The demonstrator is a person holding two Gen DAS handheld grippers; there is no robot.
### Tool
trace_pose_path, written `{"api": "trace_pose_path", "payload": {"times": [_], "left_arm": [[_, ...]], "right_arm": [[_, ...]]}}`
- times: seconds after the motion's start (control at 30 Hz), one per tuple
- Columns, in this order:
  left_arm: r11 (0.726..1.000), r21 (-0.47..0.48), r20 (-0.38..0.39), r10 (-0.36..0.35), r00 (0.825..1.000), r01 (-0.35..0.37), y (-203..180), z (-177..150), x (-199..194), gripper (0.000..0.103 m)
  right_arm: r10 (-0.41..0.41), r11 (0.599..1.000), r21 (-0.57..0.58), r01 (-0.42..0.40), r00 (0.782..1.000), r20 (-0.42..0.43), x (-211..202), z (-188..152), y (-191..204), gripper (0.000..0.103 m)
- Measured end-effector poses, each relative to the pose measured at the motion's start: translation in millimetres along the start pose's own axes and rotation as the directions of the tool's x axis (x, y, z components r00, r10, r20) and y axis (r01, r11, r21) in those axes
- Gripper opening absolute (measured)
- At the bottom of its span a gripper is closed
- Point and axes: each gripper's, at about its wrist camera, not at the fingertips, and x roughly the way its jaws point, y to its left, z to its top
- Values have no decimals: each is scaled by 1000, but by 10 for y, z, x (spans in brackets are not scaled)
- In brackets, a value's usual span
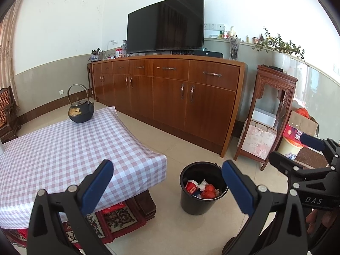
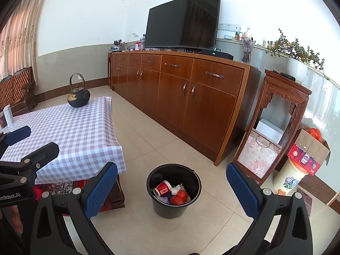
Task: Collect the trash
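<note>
Two grippers hang in the air, and both have their fingers wide apart with nothing in them. The left gripper looks down past the corner of the desk. The right gripper is just beside it and points at the black bucket on the floor.

Trash is already in the bucket: a red paper cup, a bit of white crumpled paper and something red and round. On the checked cloth of the desk I can see only a black teapot and a white box at the far left edge. No loose trash shows there, so the job looks nearly done or done.

What could go wrong? A gripper could swing low and bump the bucket, and the trash would spill out. An arm could also knock the teapot, which sits near the desk edge.
</note>
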Motion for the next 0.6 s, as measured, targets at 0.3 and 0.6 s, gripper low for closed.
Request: {"api": "trace_pose_path", "payload": {"times": [0.3, 0.6], "left_arm": [[1000, 5, -1, -4, 1000, 4, 1, -32, 8, 102], [1000, 3, -8, -9, 1000, 9, 19, -45, 12, 102]], "right_arm": [[-2, 1000, 4, 2, 1000, 5, -6, -6, -3, 103], [-4, 1000, 5, 4, 1000, 1, -7, -15, 7, 103]]}}
